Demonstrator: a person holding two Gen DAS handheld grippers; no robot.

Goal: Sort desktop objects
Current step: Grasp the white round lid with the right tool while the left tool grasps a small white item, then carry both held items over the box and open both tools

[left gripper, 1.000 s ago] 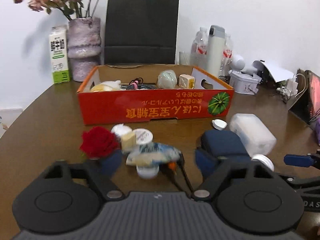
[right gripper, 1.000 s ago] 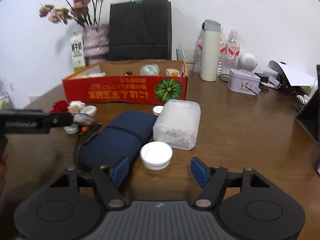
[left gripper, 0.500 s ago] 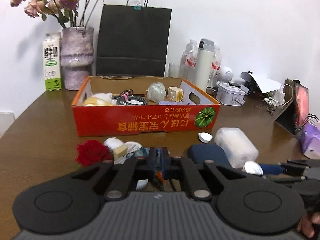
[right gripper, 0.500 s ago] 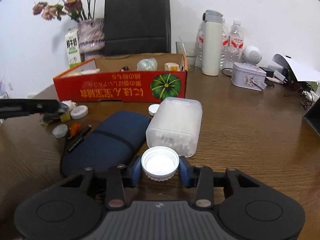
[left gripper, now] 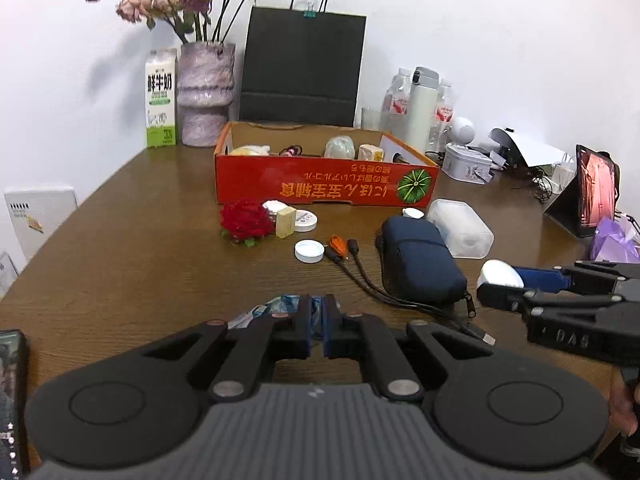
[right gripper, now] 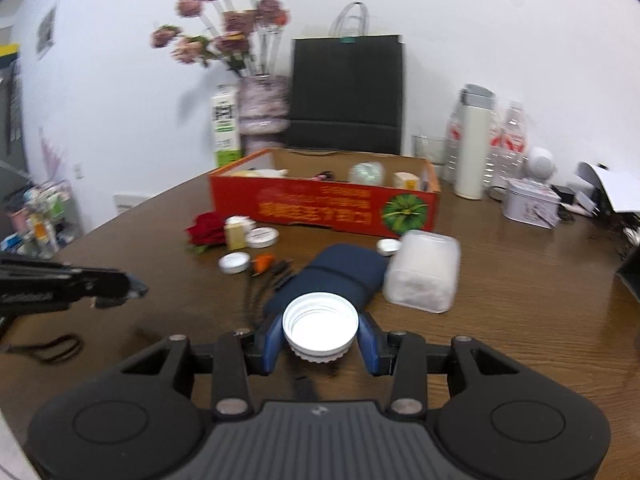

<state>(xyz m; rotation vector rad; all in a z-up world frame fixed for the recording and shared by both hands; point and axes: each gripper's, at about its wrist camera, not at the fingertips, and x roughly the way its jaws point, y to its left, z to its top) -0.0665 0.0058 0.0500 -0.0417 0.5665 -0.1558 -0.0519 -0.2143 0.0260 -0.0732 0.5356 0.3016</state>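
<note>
**Both grippers loaded above the desk**

My right gripper (right gripper: 320, 338) was clamped on a white jar lid (right gripper: 320, 326), open side up, one blue finger (right gripper: 272, 342) pressing each side of its rim. My left gripper (left gripper: 316, 330) was pinched nearly together on a crinkled blue-and-white wrapper (left gripper: 280, 306) sticking out at 11 o'clock from the tips. Beyond the lid at 12 o'clock lay the navy pouch (right gripper: 340, 272), touching a frosted plastic container (right gripper: 424, 272) at 1 o'clock. Black cables (left gripper: 360, 272) ran beside the pouch. Farther out at 12 o'clock sat the red cardboard box (left gripper: 320, 188), with a red rose (left gripper: 244, 220), a small beige block (left gripper: 285, 222) and loose white lids (left gripper: 309, 251) just before it on the wooden table (left gripper: 140, 260).
</note>
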